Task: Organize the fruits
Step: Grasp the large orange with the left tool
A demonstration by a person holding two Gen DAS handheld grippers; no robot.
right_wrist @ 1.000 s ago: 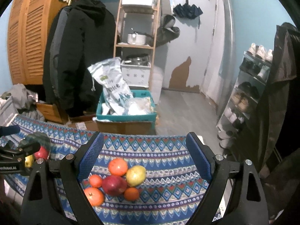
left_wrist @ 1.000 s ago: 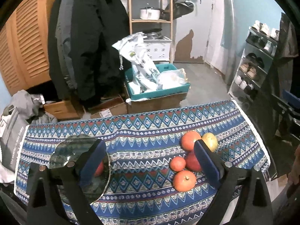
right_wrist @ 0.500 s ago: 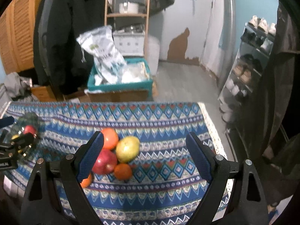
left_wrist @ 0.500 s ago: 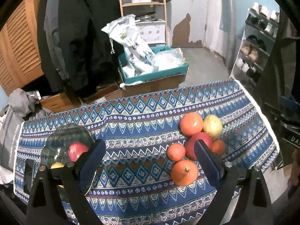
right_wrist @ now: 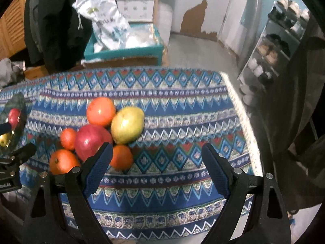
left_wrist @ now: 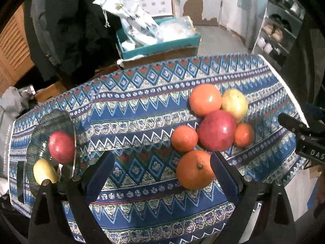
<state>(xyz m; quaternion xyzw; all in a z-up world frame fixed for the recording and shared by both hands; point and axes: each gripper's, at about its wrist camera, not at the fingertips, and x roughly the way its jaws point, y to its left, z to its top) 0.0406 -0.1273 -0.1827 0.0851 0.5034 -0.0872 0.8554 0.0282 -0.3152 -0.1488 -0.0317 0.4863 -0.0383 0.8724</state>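
Note:
A cluster of fruit lies on the patterned cloth: a big red apple [left_wrist: 217,130], a large orange [left_wrist: 205,99], a yellow pear [left_wrist: 235,104], a stemmed orange [left_wrist: 194,169] and two small oranges [left_wrist: 184,138]. A glass bowl [left_wrist: 40,122] at the left holds a red apple [left_wrist: 61,146] and a yellow fruit [left_wrist: 43,171]. My left gripper [left_wrist: 162,168] is open, its right finger beside the stemmed orange. My right gripper [right_wrist: 157,162] is open just right of the cluster, near the pear [right_wrist: 128,125] and red apple [right_wrist: 91,142].
The table's right edge [right_wrist: 239,109] drops off toward a shoe rack [right_wrist: 270,46]. Behind the table stand a teal box of bags [left_wrist: 158,40], dark coats [left_wrist: 67,26] and a shelf. The other gripper's body shows at the right of the left wrist view [left_wrist: 304,140].
Both grippers have moved down and closer to the table and the fruit cluster. The left gripper shifted right, away from the bowl. Both stayed open.

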